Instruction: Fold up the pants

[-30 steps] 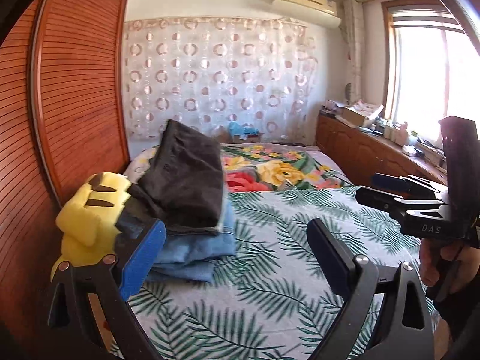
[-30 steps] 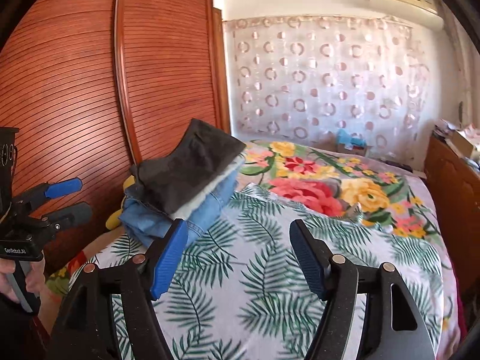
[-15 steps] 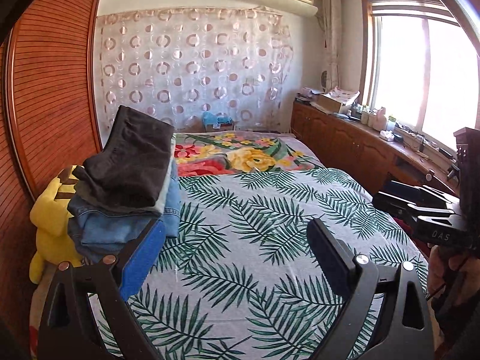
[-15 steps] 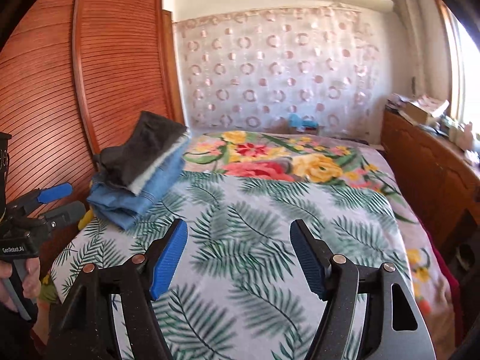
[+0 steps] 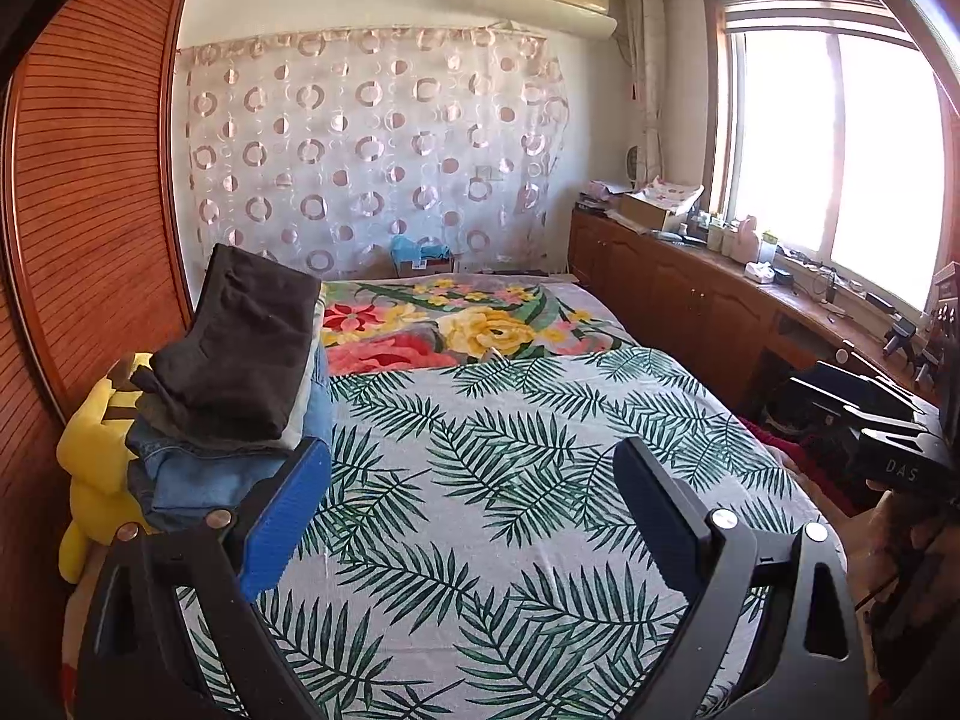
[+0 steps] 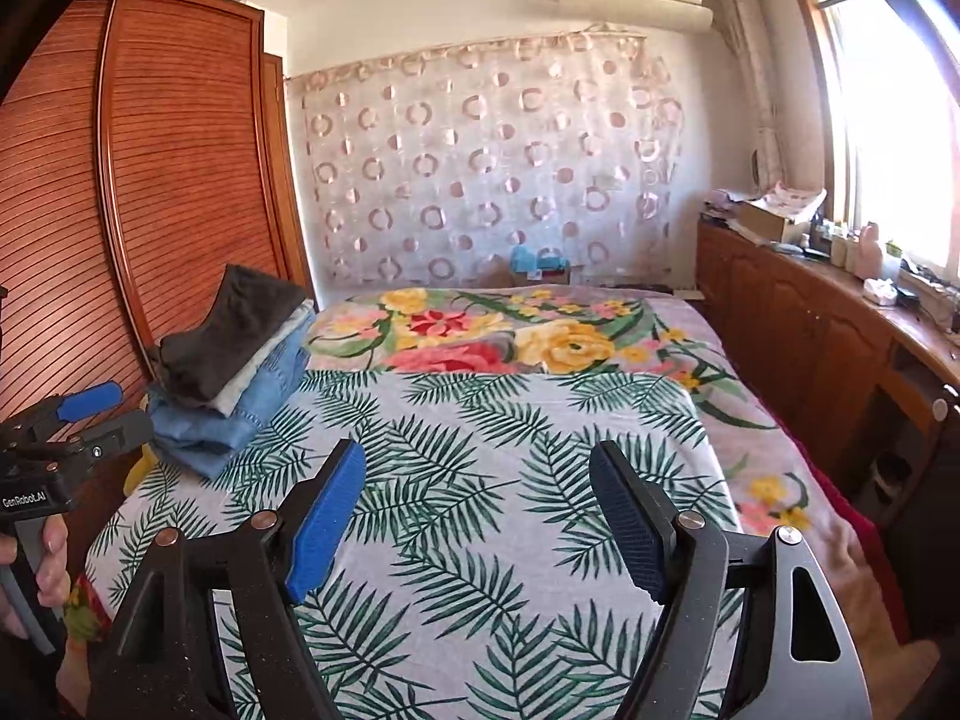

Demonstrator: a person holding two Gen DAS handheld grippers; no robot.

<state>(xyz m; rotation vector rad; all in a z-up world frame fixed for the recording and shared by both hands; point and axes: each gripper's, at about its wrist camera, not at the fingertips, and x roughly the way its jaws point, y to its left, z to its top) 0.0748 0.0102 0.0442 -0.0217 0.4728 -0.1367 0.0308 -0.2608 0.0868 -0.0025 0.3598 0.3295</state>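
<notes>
A stack of folded pants sits at the bed's left edge: dark grey pants [image 5: 240,354] on top, a light pair under them, blue jeans [image 5: 198,468] at the bottom. The stack also shows in the right wrist view [image 6: 234,354]. My left gripper [image 5: 471,516] is open and empty above the leaf-print sheet, right of the stack. My right gripper [image 6: 477,516] is open and empty over the sheet's middle. Each gripper shows at the other view's edge: the left gripper [image 6: 72,426] at the left, the right gripper's body [image 5: 864,420] at the right.
The bed [image 5: 510,468] has a palm-leaf sheet and a floral blanket [image 5: 456,324] at the far end. A yellow plush toy [image 5: 99,456] lies left of the stack. A wooden wardrobe [image 6: 120,210] stands left, and wooden cabinets [image 5: 690,300] run under the window at right.
Both grippers have pulled back from the stack and turned right. The stack now looks smaller and farther left. Both stay open and empty.
</notes>
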